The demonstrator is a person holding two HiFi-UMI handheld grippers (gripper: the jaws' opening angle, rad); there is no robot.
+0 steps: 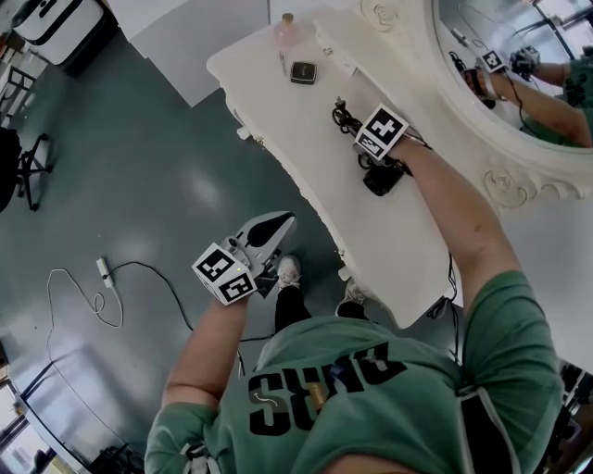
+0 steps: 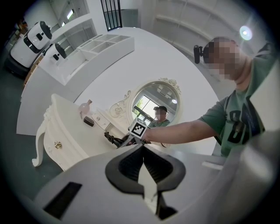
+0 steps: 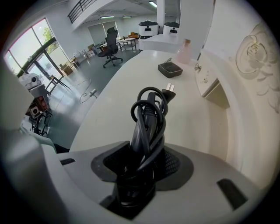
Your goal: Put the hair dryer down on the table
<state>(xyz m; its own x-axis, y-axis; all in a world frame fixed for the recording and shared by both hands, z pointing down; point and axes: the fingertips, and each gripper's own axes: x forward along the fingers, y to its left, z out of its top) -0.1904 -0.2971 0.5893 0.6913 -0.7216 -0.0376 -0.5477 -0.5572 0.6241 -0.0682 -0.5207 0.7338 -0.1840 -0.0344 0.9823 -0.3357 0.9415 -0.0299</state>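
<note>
Far left, one black chair (image 1: 23,167) stands on the floor (image 1: 167,167), which is grey-blue, smooth and shiny. One thin white cable (image 1: 104,270) lies there in loose loops.

The left gripper (image 1: 271,230) is grey and smooth and has a cube of black and white squares. It hangs over the floor, just beside the worktop (image 1: 278,120). Its jaws are pressed together with nothing between them.

The worktop is white, long and smooth, with a wavy edge. At its far end stand one pink bottle (image 1: 287,32) and one small, flat, dark box (image 1: 303,71).

The right gripper (image 3: 143,161) points down at the worktop. Its jaws pinch the one hair dryer (image 1: 383,178), which is black. A dark cord (image 3: 151,109) is wound round it in loops, and a plug (image 3: 169,92) sticks out. The hair dryer is over the middle of the worktop. I cannot tell if it touches.

On the right is one round mirror (image 1: 482,28) in a cream frame with carved curls.
</note>
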